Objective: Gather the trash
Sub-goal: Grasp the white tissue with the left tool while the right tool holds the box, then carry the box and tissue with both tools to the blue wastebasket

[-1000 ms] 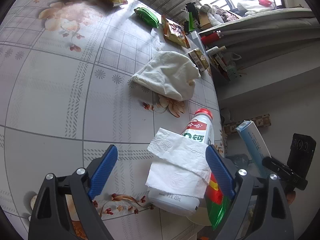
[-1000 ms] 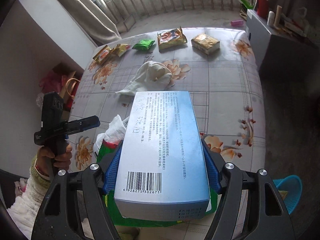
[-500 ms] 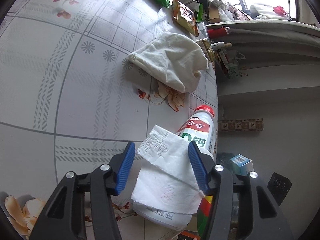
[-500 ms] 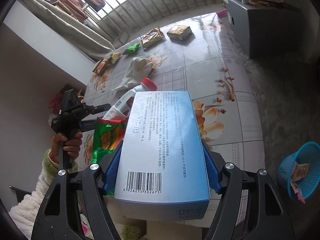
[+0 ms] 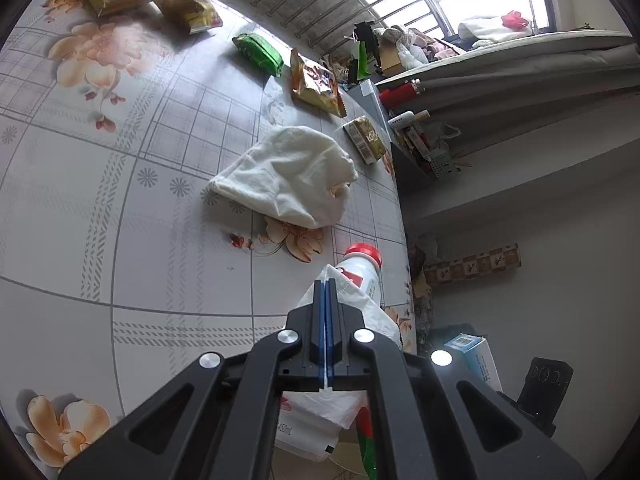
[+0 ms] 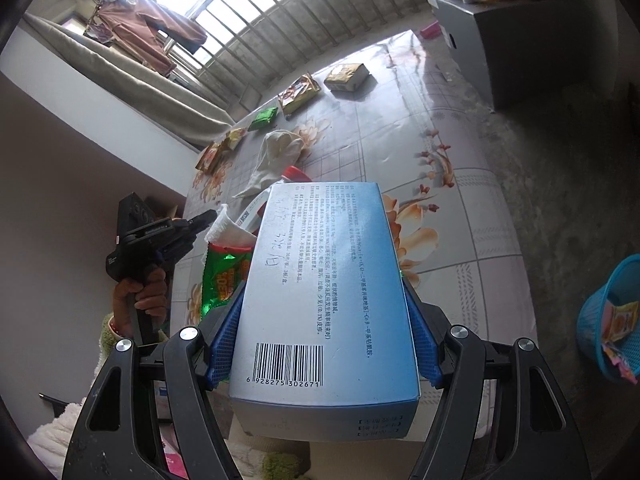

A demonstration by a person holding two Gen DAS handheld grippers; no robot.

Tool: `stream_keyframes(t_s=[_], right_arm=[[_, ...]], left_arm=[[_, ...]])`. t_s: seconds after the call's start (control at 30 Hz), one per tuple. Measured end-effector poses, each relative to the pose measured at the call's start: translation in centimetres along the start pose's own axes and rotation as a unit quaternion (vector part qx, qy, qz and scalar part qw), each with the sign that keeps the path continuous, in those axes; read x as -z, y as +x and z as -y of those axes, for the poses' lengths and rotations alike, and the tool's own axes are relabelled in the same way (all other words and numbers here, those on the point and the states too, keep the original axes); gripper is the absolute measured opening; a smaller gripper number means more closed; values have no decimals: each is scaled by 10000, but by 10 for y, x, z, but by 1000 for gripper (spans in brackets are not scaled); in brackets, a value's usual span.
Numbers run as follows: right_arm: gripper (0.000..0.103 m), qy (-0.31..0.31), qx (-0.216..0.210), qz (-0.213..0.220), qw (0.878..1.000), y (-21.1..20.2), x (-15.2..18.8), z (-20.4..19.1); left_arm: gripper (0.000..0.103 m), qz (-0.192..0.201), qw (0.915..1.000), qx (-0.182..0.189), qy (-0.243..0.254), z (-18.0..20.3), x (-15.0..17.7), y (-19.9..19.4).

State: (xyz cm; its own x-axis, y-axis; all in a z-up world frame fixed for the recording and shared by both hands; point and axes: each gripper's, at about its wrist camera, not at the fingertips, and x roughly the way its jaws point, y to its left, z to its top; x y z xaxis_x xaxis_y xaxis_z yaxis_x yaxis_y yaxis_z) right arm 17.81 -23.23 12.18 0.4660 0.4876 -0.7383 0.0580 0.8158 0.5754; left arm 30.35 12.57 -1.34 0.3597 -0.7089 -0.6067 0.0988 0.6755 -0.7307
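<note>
My left gripper [image 5: 325, 284] is shut, its blue pads pinching a white tissue [image 5: 360, 316] that drapes over a white bottle with a red cap [image 5: 362, 256] lying near the table edge. A green packet [image 5: 368, 440] lies beside the bottle. In the right wrist view the left gripper [image 6: 208, 216] holds the tissue [image 6: 230, 228] above the green packet [image 6: 222, 276]. My right gripper [image 6: 322, 280] is shut on a long blue box [image 6: 324, 292] with a barcode, held off the table's near edge.
On the flowered table [image 5: 120, 240] lie a white cloth [image 5: 288, 176], a green packet [image 5: 258, 50] and several snack packets [image 5: 318, 84]. A blue basket [image 6: 612, 320] with wrappers in it stands on the floor to the right. A grey cabinet [image 6: 520, 40] stands beyond the table.
The left jaws came together on the tissue over the bottle and rose a little. The right gripper swung the blue box sideways and rolled, bringing the basket into view.
</note>
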Motion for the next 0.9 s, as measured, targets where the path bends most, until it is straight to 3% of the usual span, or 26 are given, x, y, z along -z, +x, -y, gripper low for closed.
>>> stream_keyframes(t_s=[0.13,0.33,0.57,0.73,0.9], right_arm=[[67,94,-115,145,9998,-8,4,3],[67,281,-284,413,9983,-26,11,11],[67,605,-362,951,9930,-72,35,37],[67,1007,-304,1415,9843,-115,67,71],[67,1639,-182,1866,9685,-151,109,117]], left_arm=[[0,562,9976,0,399,27,-1,-25],[0,1262,9863,-15,1060,76,7,-60],[0,1840,9594,171,2131,167,41,-90],[0,1760,9369,518,2977,240,86,-84],[0,1045,9265,954,3486,302,137,-37]])
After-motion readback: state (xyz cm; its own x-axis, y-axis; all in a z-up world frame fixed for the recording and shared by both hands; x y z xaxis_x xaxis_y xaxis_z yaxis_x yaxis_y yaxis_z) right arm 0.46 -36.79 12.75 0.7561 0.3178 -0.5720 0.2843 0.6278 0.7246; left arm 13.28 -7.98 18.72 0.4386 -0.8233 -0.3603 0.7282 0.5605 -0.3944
